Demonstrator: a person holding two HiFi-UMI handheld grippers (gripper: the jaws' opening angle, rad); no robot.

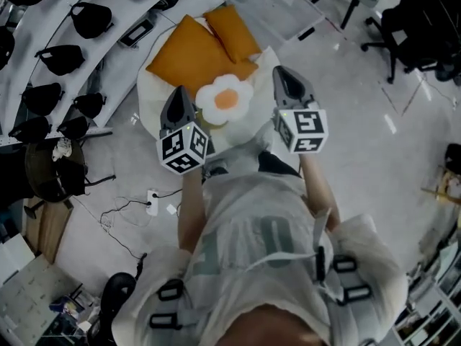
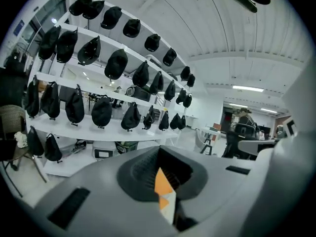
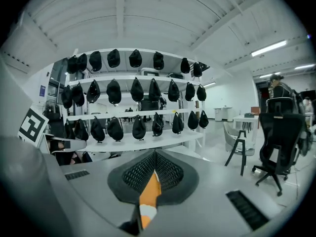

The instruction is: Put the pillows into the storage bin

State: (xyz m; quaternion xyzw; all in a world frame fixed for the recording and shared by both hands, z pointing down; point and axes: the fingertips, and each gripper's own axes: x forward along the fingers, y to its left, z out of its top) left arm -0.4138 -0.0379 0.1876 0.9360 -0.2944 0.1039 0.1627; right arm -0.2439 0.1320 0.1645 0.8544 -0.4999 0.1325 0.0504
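Your left hand-held gripper and right hand-held gripper both have jaws pressed together, holding nothing. Two orange pillows and the egg-shaped pillow lie on the round worktop.

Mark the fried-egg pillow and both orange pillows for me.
fried-egg pillow (image 1: 226, 99): head view, on its yolk
large orange pillow (image 1: 191, 58): head view, its middle
small orange pillow (image 1: 232, 32): head view, its middle
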